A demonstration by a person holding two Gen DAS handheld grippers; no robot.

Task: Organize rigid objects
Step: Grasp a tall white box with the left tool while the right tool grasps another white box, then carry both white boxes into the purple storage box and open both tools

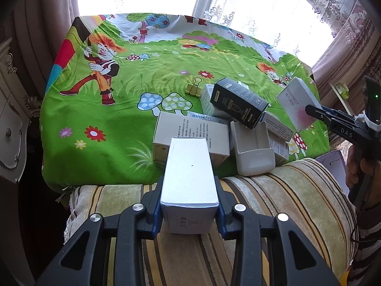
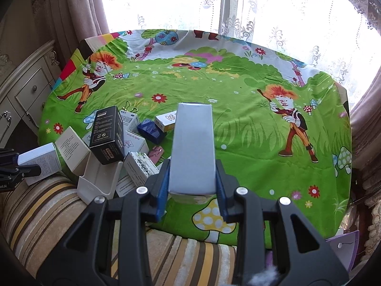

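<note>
While both grippers are clamped on cartons, the sorting looks to be at its pick-up step, with the placing not yet done. The left gripper [image 1: 189,217] has its jaws drawn in tight against the long sides of a white box [image 1: 190,176], which pokes forward over the striped cushion [image 1: 285,190] toward the near edge of the green cartoon cloth [image 1: 100,124]. The right gripper [image 2: 193,197] grips a second pale box [image 2: 194,147] the same way, blue pads flat on its flanks; in the left view this box [image 1: 298,102] hangs lifted near the cloth's right edge. Between them, along the near edge of the cloth, sits the unsorted heap: a black box [image 1: 240,102] lying tilted across other cartons, a grey carton [image 1: 190,133] beneath it, a white open holder [image 1: 252,150] half on the cushion, and a gold binder clip [image 1: 194,87] just behind the pile. A small blue box [image 2: 151,131] shows at the pile's far side. Most of the cloth toward its far edge and right side lies bare, so my judgement is that the next move calls for carrying each held box clear of the heap and setting it down squarely on open cloth, keeping the two arms apart and not brushing the leaning black box, which looks ready to slide.
</note>
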